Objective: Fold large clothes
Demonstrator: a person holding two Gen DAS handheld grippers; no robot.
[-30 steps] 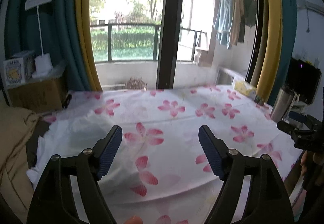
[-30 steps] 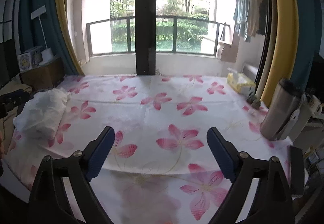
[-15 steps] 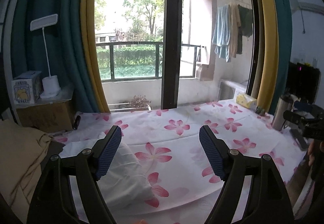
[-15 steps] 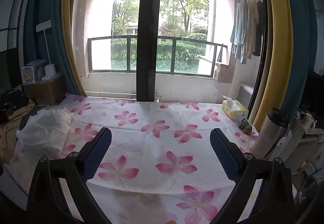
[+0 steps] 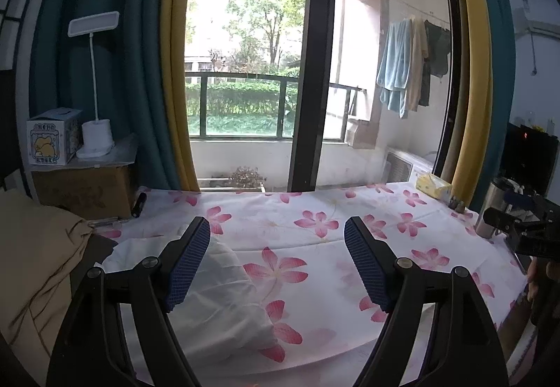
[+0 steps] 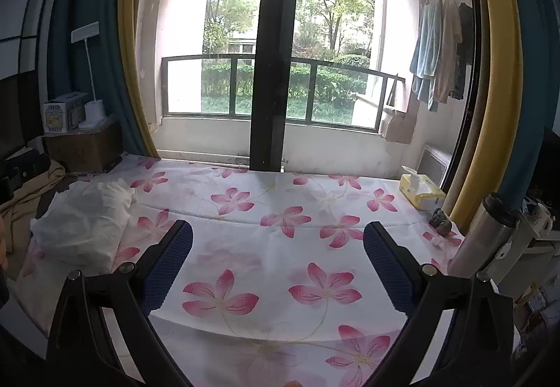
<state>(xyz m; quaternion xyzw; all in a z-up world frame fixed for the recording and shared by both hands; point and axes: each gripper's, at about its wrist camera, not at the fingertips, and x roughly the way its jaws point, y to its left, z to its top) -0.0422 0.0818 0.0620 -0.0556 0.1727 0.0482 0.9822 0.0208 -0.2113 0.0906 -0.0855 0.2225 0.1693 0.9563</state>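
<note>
Folding judged not yet begun: the garment lies bundled and ungrasped.

The white garment (image 5: 224, 299) is found crumpled in a soft heap at the left end of the surface (image 6: 315, 198), which is covered with a pink-flowered cloth; no flat panel, crease or squared edge is to be seen on it. The left gripper (image 5: 276, 264) is held above it and the right gripper (image 6: 278, 268) over bare cloth, jaws of both spread apart with nothing between them. Spreading and all folds are judged outstanding.
</note>
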